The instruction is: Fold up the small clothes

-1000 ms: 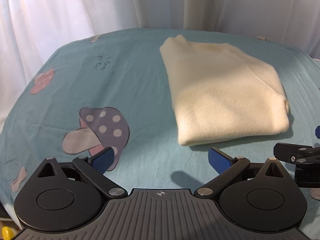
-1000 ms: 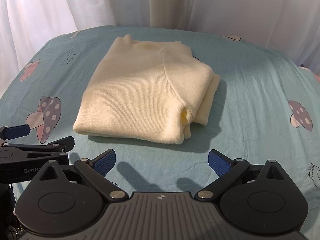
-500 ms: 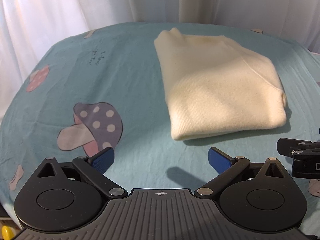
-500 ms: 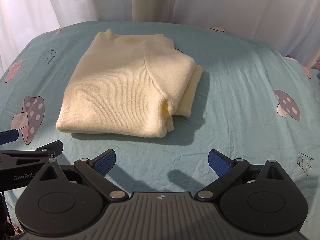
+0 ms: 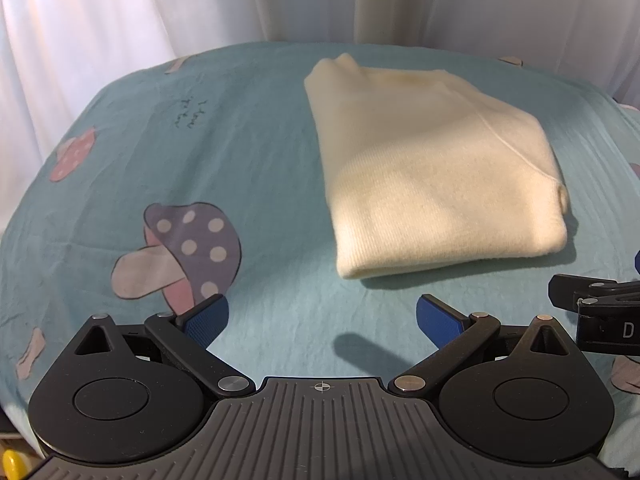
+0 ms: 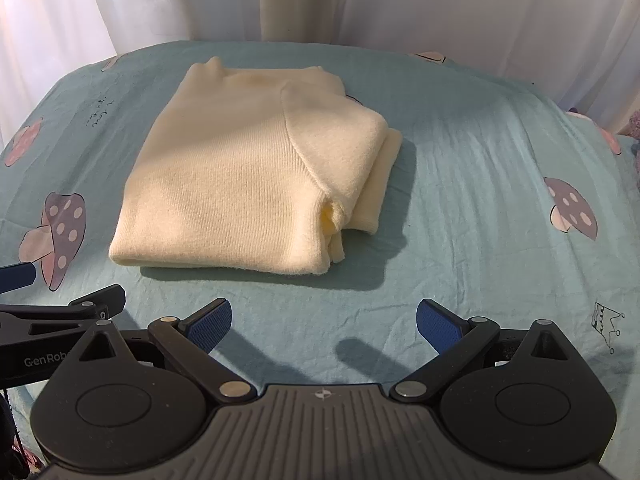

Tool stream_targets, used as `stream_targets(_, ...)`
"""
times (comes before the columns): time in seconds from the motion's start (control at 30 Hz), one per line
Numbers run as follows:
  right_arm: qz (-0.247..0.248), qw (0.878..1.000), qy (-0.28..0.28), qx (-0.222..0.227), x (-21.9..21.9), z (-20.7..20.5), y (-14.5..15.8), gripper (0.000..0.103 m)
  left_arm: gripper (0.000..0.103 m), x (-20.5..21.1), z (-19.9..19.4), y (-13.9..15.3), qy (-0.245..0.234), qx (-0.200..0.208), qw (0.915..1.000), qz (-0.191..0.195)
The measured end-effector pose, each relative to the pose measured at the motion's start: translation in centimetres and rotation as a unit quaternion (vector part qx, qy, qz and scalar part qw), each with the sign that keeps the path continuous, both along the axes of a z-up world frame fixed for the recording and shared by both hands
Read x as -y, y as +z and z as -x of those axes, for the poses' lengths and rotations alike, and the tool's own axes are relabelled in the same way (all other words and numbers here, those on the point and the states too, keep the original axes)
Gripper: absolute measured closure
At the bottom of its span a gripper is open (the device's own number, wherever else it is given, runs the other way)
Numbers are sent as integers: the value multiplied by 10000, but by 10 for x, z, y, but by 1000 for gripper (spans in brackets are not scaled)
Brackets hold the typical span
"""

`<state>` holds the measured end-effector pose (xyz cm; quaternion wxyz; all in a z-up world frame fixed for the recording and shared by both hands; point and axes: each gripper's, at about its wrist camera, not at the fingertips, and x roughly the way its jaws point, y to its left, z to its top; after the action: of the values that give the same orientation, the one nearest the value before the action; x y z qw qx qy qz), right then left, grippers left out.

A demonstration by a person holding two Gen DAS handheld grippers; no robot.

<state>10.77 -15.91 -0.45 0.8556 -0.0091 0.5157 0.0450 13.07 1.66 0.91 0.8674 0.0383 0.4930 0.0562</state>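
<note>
A cream knitted sweater (image 5: 436,168) (image 6: 256,176) lies folded into a thick rectangle on the teal sheet, its layered edges showing at the right side. My left gripper (image 5: 322,314) is open with nothing between its blue pads, hovering short of the sweater's near left corner. My right gripper (image 6: 324,320) is also open and empty, just in front of the sweater's near edge. Each gripper's black body shows at the edge of the other's view.
The teal bed sheet (image 5: 240,128) carries mushroom prints (image 5: 180,248) (image 6: 572,208) and light wrinkles. White curtains (image 6: 440,0) hang close behind the far edge. The sheet drops away at the left and right sides.
Both grippers have pulled back a little from the sweater and stayed open. The sweater lies as before.
</note>
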Motion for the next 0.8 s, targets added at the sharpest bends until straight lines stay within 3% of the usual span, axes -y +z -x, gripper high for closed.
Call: stream_targets(0.8, 2, 10000, -49, 18, 2, 2, 2, 4, 0, -2, 1, 0, -53, -80, 9999, 68)
